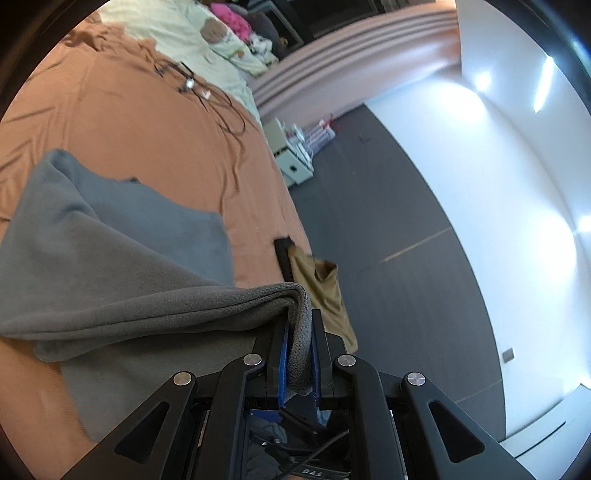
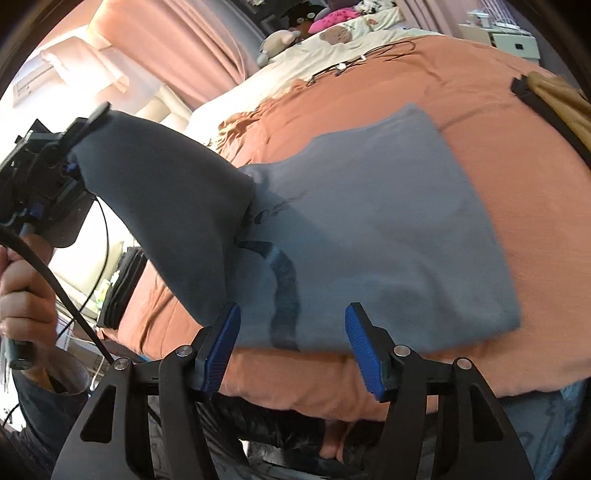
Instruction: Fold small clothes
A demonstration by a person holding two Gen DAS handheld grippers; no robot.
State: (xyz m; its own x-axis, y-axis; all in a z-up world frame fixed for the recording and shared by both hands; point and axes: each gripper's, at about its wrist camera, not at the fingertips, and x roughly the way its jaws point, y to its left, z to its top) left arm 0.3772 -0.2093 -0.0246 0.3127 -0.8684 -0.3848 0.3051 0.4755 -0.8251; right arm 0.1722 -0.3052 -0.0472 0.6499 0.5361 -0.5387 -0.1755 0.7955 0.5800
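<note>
A grey garment [image 2: 376,229] lies partly folded on the orange bedsheet [image 2: 509,177], with a dark print on its near side. My left gripper [image 1: 300,354] is shut on a bunched edge of the grey garment [image 1: 110,280] and holds that edge lifted off the bed. The right wrist view shows the left gripper [image 2: 79,133] at the far left, raised, with the cloth stretched up to it. My right gripper [image 2: 291,350] stands open at the near edge of the bed, its blue pads [image 2: 364,354] just short of the garment's hem, holding nothing.
A tan garment with a black strip [image 1: 321,284] hangs over the bed's edge. Black cables [image 1: 221,110] lie on the orange bedsheet [image 1: 129,122], and pale bedding with soft toys [image 2: 332,29] sits beyond. A hand [image 2: 22,291] grips the left handle. Dark floor [image 1: 388,221] lies beside the bed.
</note>
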